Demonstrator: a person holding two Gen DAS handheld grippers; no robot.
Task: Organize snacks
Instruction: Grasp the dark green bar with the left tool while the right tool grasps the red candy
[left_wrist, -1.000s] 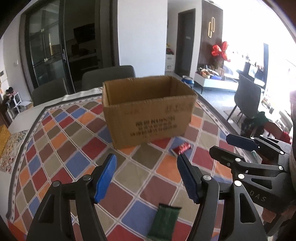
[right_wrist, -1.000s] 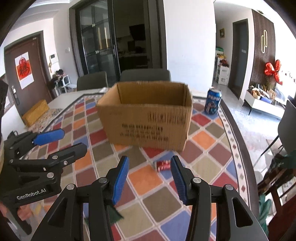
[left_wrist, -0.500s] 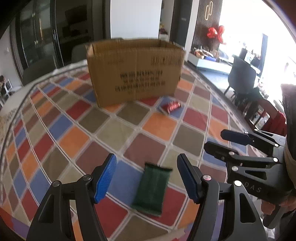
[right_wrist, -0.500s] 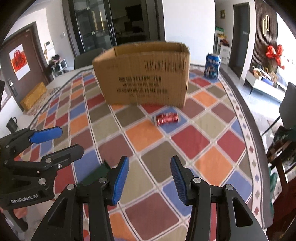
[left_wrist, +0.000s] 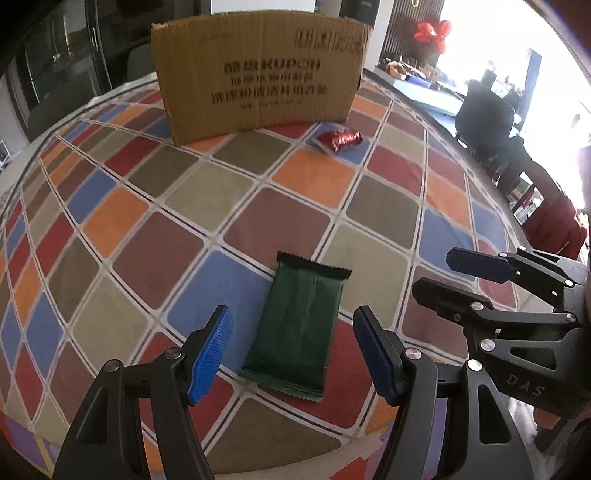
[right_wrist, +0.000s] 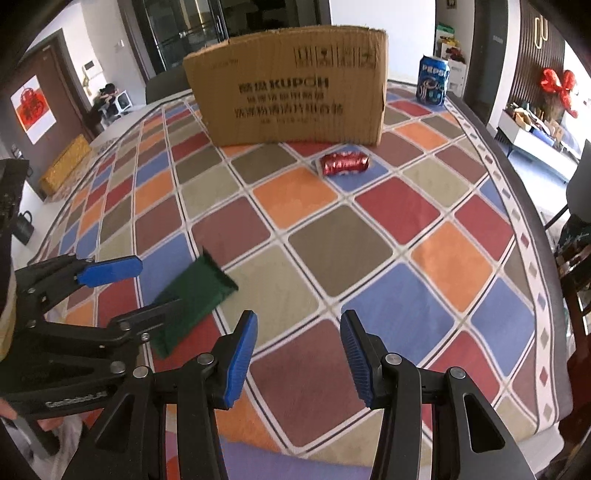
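Observation:
A dark green snack packet (left_wrist: 301, 325) lies flat on the checkered tablecloth; it also shows in the right wrist view (right_wrist: 195, 291). My left gripper (left_wrist: 291, 354) is open, its blue pads on either side of the packet's near end, just above it. A red foil snack (left_wrist: 340, 138) lies in front of the open cardboard box (left_wrist: 258, 70); both also show in the right wrist view, the snack (right_wrist: 343, 164) and the box (right_wrist: 291, 99). My right gripper (right_wrist: 299, 350) is open and empty above the cloth, to the right of the left gripper (right_wrist: 110, 291).
A blue Pepsi can (right_wrist: 433, 80) stands to the right of the box. The table edge (right_wrist: 532, 206) curves along the right, with chairs (left_wrist: 484, 110) beyond it. The right gripper (left_wrist: 480, 280) shows close at the left view's right side.
Both grippers have tilted down and moved in toward the table. The green packet now sits between the left gripper's pads. The box and red snack have not moved.

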